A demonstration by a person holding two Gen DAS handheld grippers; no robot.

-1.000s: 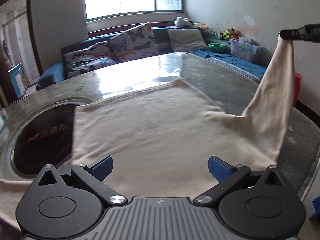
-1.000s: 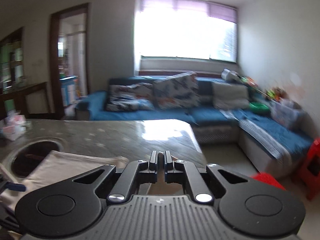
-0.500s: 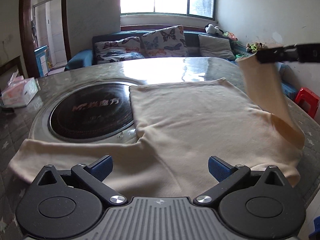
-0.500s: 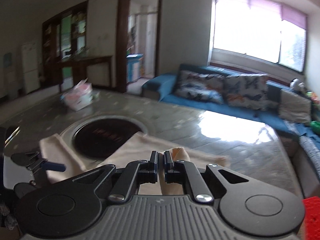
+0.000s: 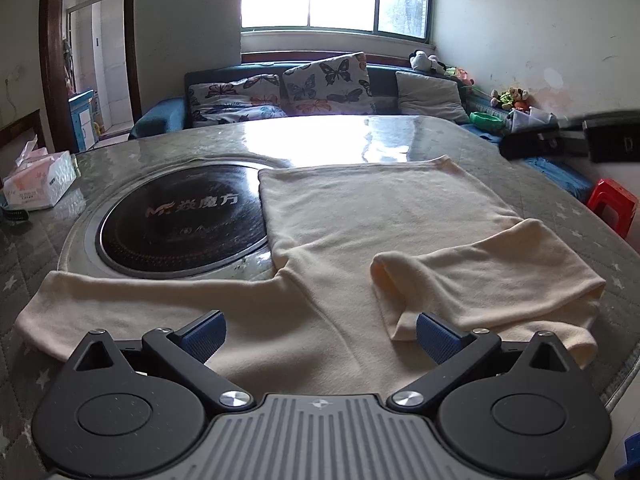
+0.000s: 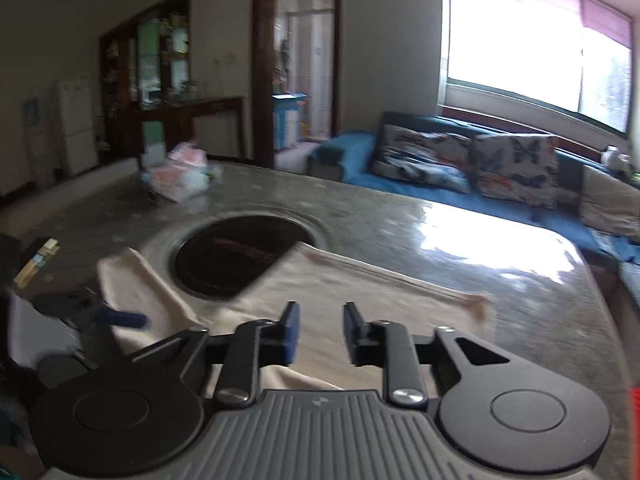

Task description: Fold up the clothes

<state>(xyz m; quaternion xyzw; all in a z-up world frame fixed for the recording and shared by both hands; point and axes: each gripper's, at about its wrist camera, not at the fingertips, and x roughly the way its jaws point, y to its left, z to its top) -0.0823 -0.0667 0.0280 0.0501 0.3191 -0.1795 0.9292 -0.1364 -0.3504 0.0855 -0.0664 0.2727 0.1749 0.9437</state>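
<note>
A cream long-sleeved top (image 5: pixel 360 232) lies flat on the grey table, also in the right wrist view (image 6: pixel 360 292). Its right sleeve (image 5: pixel 480 276) is folded in across the body; its left sleeve (image 5: pixel 132 296) stretches out to the left. My left gripper (image 5: pixel 320 332) is open and empty, low over the near edge of the top. My right gripper (image 6: pixel 318 332) is open and empty above the top's right side; it shows as a dark blurred shape in the left wrist view (image 5: pixel 568 140).
A round black induction hob (image 5: pixel 180 228) is set in the table (image 5: pixel 360 140), partly under the top. A tissue box (image 5: pixel 38 180) stands at the far left. A blue sofa with cushions (image 5: pixel 320 88) and a red stool (image 5: pixel 612 208) lie beyond the table.
My right gripper carried the right sleeve in over the body, opened and let it go. The sleeve now lies folded on the top. My left gripper stayed open.
</note>
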